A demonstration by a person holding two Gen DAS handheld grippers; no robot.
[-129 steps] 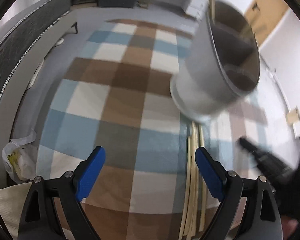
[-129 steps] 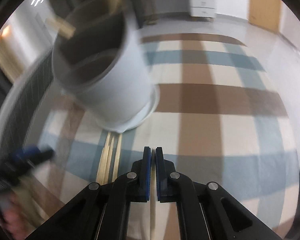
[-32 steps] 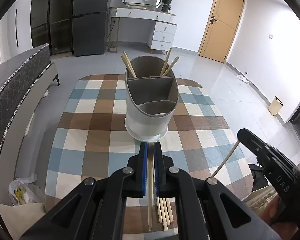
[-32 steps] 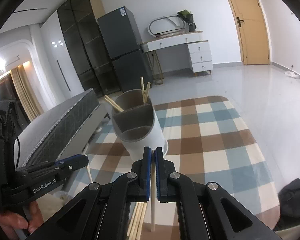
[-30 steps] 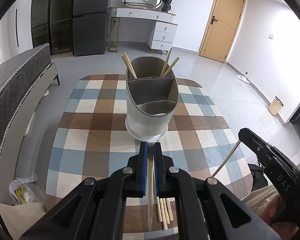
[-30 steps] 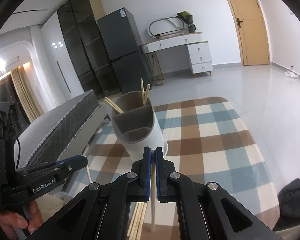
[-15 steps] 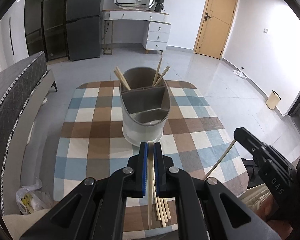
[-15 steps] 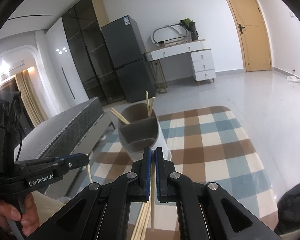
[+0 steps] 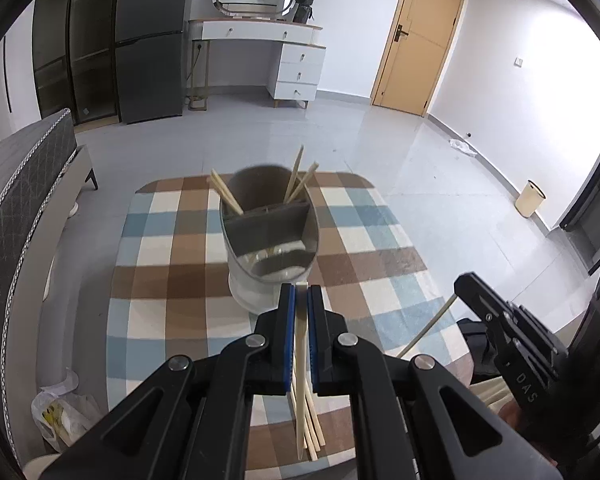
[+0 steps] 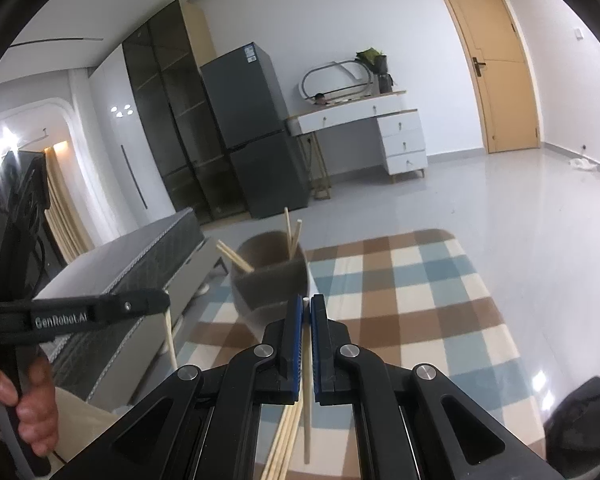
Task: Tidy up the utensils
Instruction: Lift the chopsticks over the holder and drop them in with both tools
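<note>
A grey divided utensil holder [image 9: 270, 236] stands on a checked tablecloth [image 9: 172, 256], with several wooden chopsticks [image 9: 226, 196] in its far compartment. It also shows in the right wrist view [image 10: 272, 276]. My left gripper [image 9: 299, 304] is shut on a pale chopstick [image 9: 300, 380], held above the table near the holder. My right gripper [image 10: 306, 312] is shut on another chopstick [image 10: 307, 400]; it shows at the right of the left wrist view [image 9: 466, 284]. Loose chopsticks [image 9: 314, 436] lie on the cloth below.
A grey bed [image 9: 8, 184] runs along the left of the table. A plastic bag [image 9: 56, 416] lies on the floor at the lower left. A dark fridge [image 10: 252, 152], a white dresser [image 9: 276, 60] and a door [image 9: 420, 36] stand at the far wall.
Both grippers have risen and pulled back from the holder, each still holding its chopstick; the holder looks smaller and farther away. Earlier, the left gripper was open and empty.
</note>
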